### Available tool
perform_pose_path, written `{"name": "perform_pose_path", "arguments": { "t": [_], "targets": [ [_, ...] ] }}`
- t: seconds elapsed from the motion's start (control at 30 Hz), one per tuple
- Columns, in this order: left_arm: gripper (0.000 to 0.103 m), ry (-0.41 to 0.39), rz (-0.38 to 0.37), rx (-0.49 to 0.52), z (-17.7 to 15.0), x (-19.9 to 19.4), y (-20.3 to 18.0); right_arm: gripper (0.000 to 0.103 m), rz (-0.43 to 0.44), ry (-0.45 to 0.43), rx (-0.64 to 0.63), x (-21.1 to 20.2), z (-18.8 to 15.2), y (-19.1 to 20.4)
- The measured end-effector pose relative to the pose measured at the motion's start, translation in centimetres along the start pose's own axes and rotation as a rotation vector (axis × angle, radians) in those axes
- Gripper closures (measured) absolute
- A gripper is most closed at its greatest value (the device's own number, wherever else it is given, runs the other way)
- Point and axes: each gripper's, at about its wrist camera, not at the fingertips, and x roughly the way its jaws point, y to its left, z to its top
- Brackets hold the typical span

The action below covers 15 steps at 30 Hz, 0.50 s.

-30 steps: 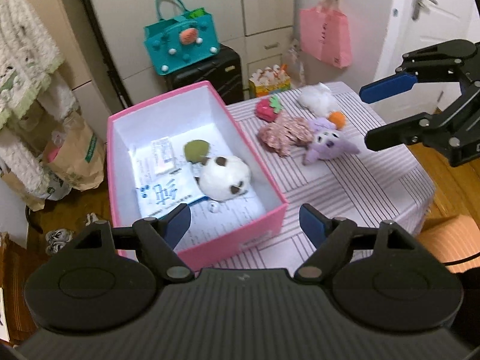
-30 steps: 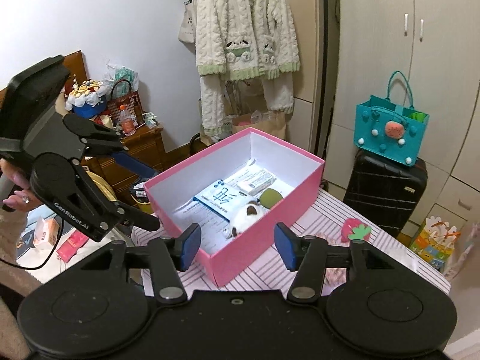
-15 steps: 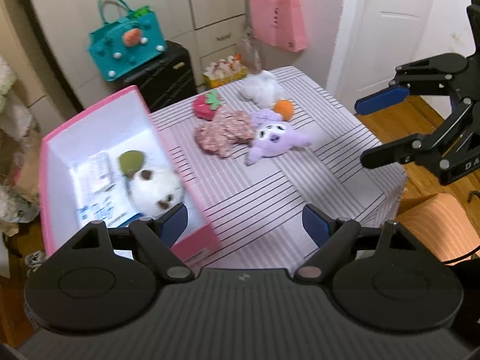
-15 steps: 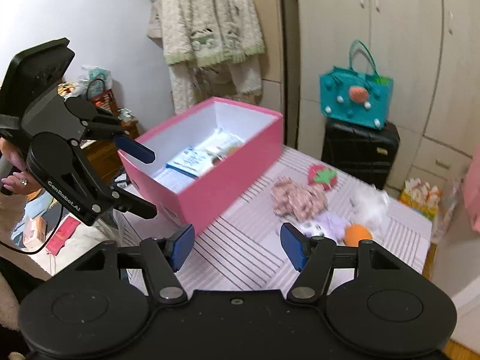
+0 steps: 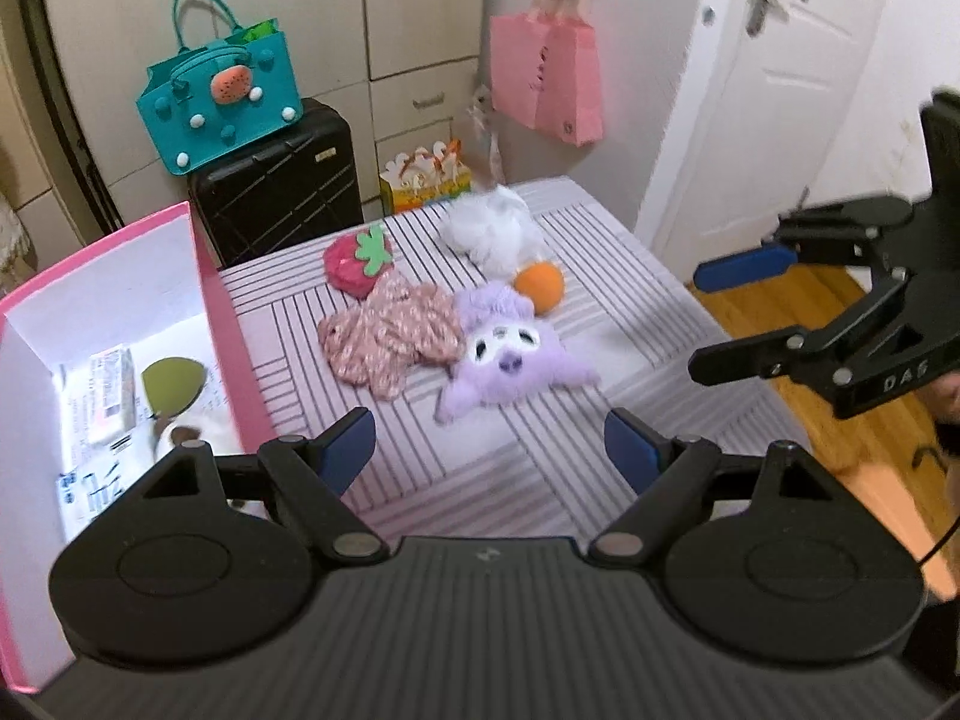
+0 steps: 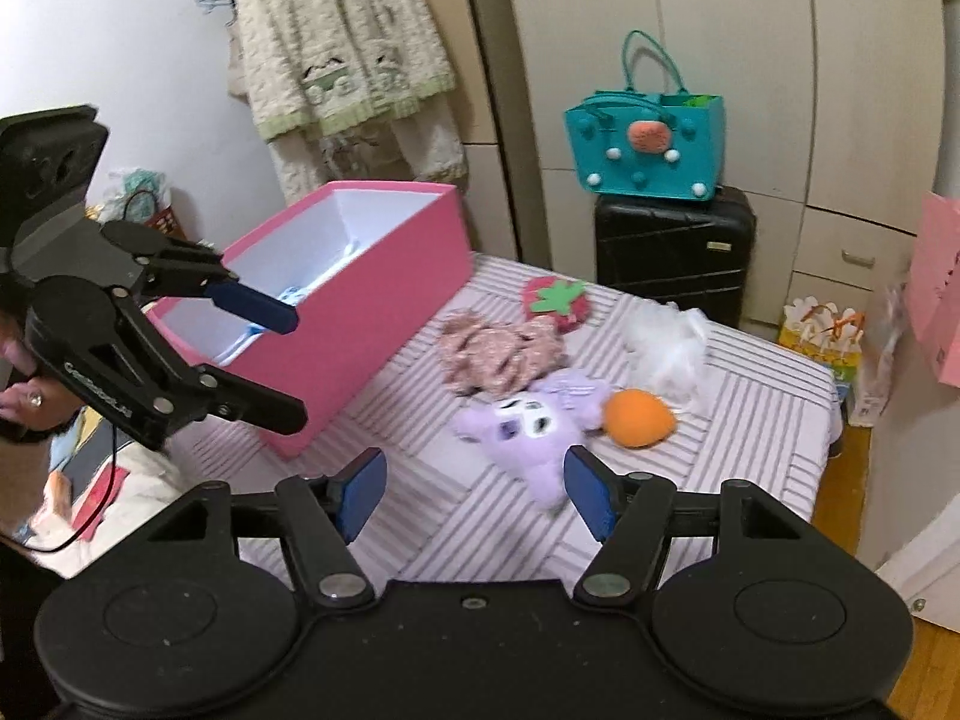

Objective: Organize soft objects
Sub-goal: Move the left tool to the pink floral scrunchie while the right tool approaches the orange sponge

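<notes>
Both my left gripper (image 5: 489,447) and right gripper (image 6: 474,489) gape wide, holding nothing. The purple plush (image 6: 534,426) lies mid-worktop (image 5: 540,480), touching the floral cloth (image 5: 390,339) and orange ball (image 5: 539,286). Closing carelessly, I could snag the cloth too, or knock the ball toward the worktop's edge.

- The pink box (image 5: 204,276) is cut off by the left edge in the left wrist view.
- A white-and-brown plush (image 5: 201,429) inside it sits mostly behind the left tool's finger (image 5: 345,450).
- Print on the papers (image 5: 90,474) in the box is too small to read.
- The purple plush (image 6: 534,426) is partly hidden behind the right tool's fingertip (image 6: 591,489).
</notes>
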Motion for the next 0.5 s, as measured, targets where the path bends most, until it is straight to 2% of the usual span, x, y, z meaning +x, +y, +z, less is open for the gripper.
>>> {"name": "perform_pose_path", "arguments": {
  "t": [0.37,0.5],
  "targets": [
    [0.022,-0.099,0.126,-0.214,1.6,6.5,1.9,0.030,-0.107,-0.146,-0.010,4.1,-0.8,-5.3],
    [0.023,-0.132,0.202,-0.236,1.8,8.1,1.9,0.027,-0.099,-0.170,0.000,6.0,-1.0,-6.8]
  ]
}}
